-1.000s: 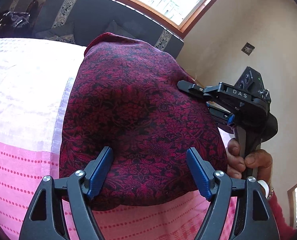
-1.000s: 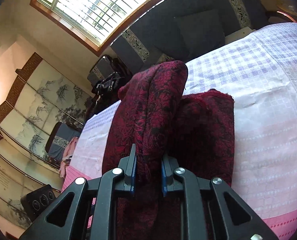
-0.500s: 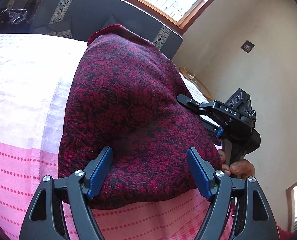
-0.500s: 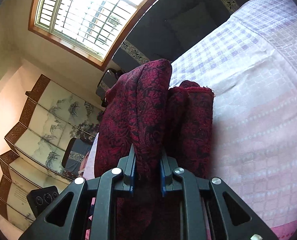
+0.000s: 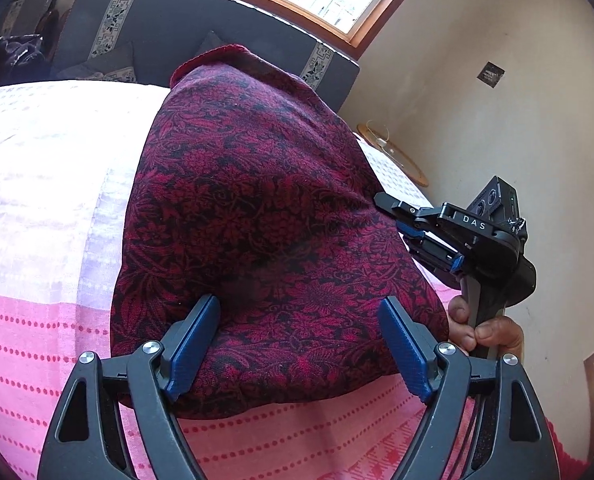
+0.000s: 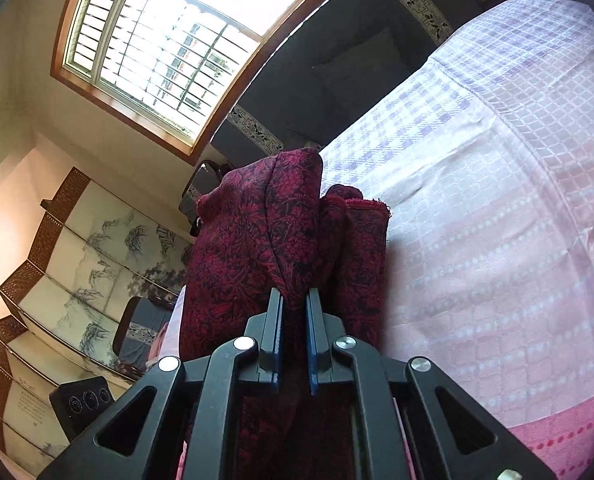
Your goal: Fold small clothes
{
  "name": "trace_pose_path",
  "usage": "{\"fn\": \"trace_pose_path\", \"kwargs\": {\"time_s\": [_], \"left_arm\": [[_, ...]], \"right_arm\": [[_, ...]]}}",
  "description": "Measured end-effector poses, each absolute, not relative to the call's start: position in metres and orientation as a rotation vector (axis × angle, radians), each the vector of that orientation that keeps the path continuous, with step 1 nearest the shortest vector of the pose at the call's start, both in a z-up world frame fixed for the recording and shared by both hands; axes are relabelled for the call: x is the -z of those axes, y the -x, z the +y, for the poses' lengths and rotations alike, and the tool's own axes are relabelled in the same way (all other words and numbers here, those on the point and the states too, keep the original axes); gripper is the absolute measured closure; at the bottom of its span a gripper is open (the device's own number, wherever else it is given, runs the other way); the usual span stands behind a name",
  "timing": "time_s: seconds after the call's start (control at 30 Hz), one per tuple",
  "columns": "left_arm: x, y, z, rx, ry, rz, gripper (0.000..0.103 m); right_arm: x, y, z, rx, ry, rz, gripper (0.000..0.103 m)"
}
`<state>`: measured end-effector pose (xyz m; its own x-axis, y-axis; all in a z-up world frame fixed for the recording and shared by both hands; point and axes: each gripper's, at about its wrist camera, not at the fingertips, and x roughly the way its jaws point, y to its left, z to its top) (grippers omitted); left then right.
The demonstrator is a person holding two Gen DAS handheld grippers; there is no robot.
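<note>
The dark red garment [image 5: 265, 216], woven with a black floral pattern, lies on the bed [image 5: 37, 184] over a pink and lilac checked bedspread, already doubled into a thick, rounded bundle with a rolled hem showing at its far end. Its right edge is pinched up into a tall ridge by the right claw [image 6: 295, 312], whose jaws are closing narrow on that fold of cloth, the blue pads pressing it from both sides. The left claw [image 5: 297, 344] stands wide, its jaws opening, hovering over the near end of the bundle with cloth lying between the pads but nothing gripped. To my eye the fold is being laid across: the lifted edge wants carrying over low and level so the layers underneath do not drag, then set down square with the edge beneath. A hand [image 5: 481, 330] grips the right tool's handle beside the cloth.
</note>
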<state>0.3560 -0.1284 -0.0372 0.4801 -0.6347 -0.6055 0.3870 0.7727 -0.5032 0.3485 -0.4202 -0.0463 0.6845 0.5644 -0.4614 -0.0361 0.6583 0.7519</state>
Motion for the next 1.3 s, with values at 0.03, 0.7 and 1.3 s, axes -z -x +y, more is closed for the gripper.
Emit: {"fn": "trace_pose_path", "kwargs": {"time_s": [0.03, 0.7, 1.3], "left_arm": [[0.038, -0.357, -0.13, 0.635, 0.318, 0.868, 0.02], [0.036, -0.346, -0.15, 0.574, 0.204, 0.844, 0.013], [0.029, -0.328, -0.166, 0.531, 0.105, 0.831, 0.013]], "right_arm": [[0.051, -0.35, -0.419, -0.371, -0.777, 0.769, 0.095], [0.013, -0.294, -0.351, -0.428, -0.371, 0.818, 0.089], [0.045, -0.283, -0.349, -0.331, -0.314, 0.876, 0.103]]}}
